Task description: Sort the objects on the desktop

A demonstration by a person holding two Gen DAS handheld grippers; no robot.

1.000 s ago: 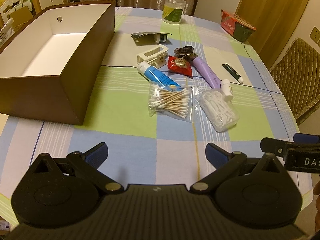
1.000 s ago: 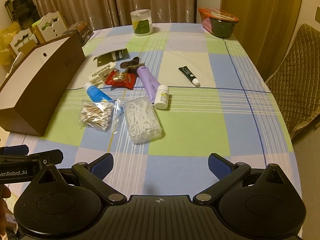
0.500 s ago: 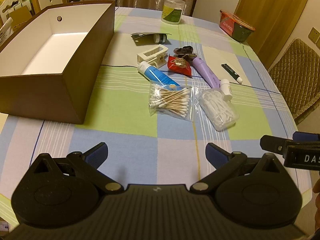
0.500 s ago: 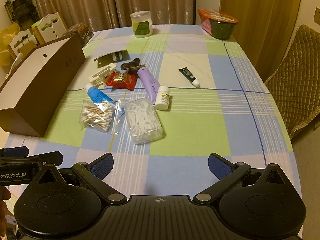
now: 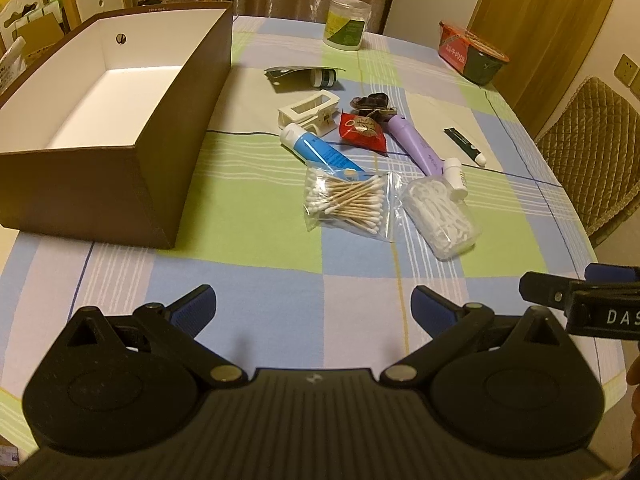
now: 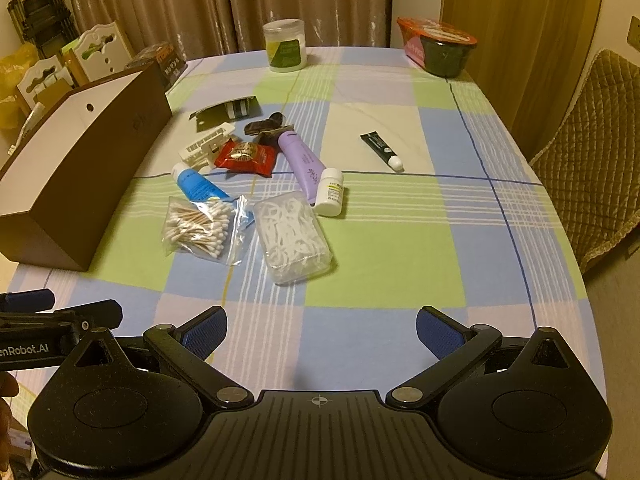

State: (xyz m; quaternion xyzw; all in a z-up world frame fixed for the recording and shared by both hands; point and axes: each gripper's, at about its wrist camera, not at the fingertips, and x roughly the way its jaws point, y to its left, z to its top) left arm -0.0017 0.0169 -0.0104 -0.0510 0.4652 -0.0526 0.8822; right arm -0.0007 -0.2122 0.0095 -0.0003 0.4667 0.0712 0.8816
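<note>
A brown box [image 5: 168, 148] with a white, empty inside stands at the table's left; it also shows in the right wrist view [image 6: 80, 168]. A cluster lies to its right: a bag of cotton swabs [image 5: 346, 204], a clear case of floss picks [image 5: 442, 216], a blue tube [image 5: 316, 150], a red packet [image 5: 363, 131], a purple tube [image 5: 416, 146], a white bottle [image 6: 330, 192], a cream clip [image 5: 308, 114] and a dark small tube [image 6: 380, 150]. My left gripper [image 5: 312, 306] and right gripper [image 6: 320, 326] are open and empty, near the front edge.
A lidded jar [image 6: 285, 51] and a red-and-green bowl [image 6: 440, 50] stand at the table's far end. A quilted chair [image 6: 588, 184] is at the right. Boxes and white chair backs [image 5: 36, 28] crowd the far left. The cloth is checked.
Both grippers have crept slightly forward toward the objects. Both stay open and nothing on the table has moved.
</note>
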